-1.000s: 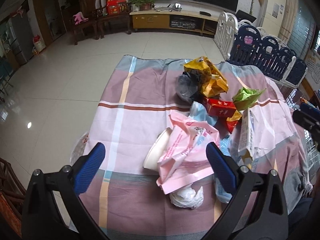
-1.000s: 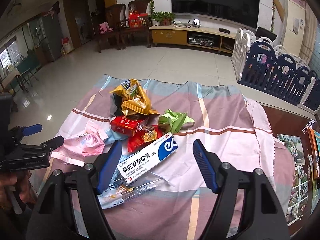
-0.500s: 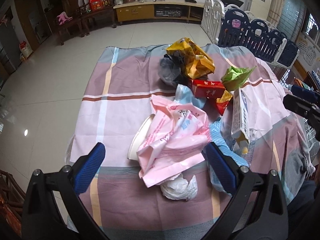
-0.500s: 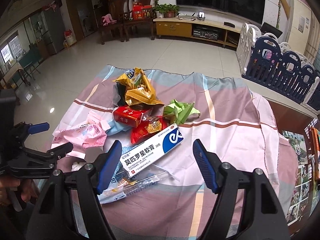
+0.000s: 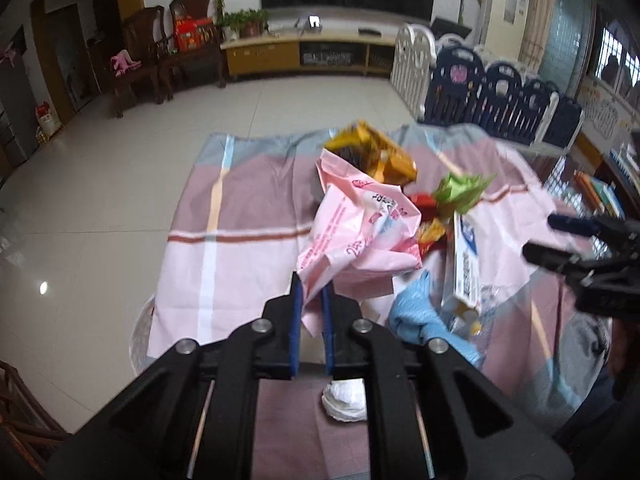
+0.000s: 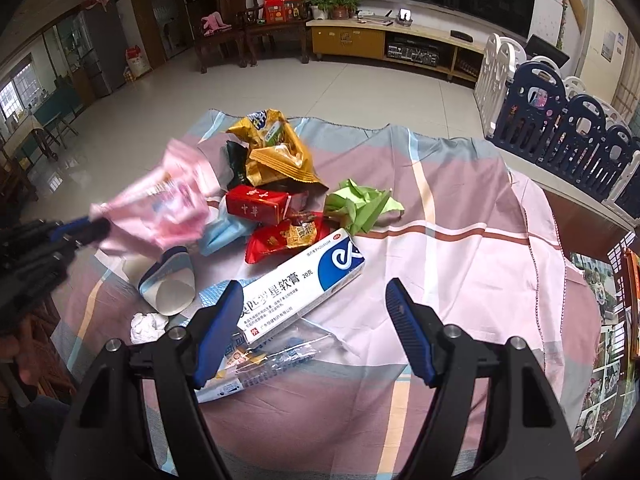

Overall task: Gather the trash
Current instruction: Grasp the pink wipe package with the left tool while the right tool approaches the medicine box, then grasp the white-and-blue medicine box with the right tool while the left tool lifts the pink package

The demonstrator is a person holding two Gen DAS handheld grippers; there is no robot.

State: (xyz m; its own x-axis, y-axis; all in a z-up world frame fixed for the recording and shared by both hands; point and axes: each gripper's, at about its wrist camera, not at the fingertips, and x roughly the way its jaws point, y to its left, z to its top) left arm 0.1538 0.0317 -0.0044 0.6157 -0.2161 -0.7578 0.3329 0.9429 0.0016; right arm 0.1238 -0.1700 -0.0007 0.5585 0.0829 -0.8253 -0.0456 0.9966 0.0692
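My left gripper (image 5: 311, 294) is shut on a crumpled pink plastic bag (image 5: 360, 232) and holds it lifted above the table; the bag (image 6: 160, 208) is blurred in the right wrist view. My right gripper (image 6: 316, 304) is open and empty, hovering over a white and blue ointment box (image 6: 304, 284). The trash pile holds a yellow snack bag (image 6: 276, 152), a red cigarette box (image 6: 256, 208), a red wrapper (image 6: 284, 238), green crumpled paper (image 6: 360, 204), a paper cup (image 6: 170, 280) on its side, a white tissue ball (image 6: 146, 326) and a blue glove (image 5: 420, 316).
A pink, mauve and grey checked cloth (image 6: 460, 220) covers the table. A clear plastic wrapper (image 6: 272, 360) lies by the ointment box. A navy and white playpen fence (image 6: 560, 120) stands at the right. Tiled floor lies beyond the table's far edge.
My left gripper has closed on the pink bag and lifted it off the pile, uncovering the paper cup and blue glove. My right gripper stays open above the ointment box.
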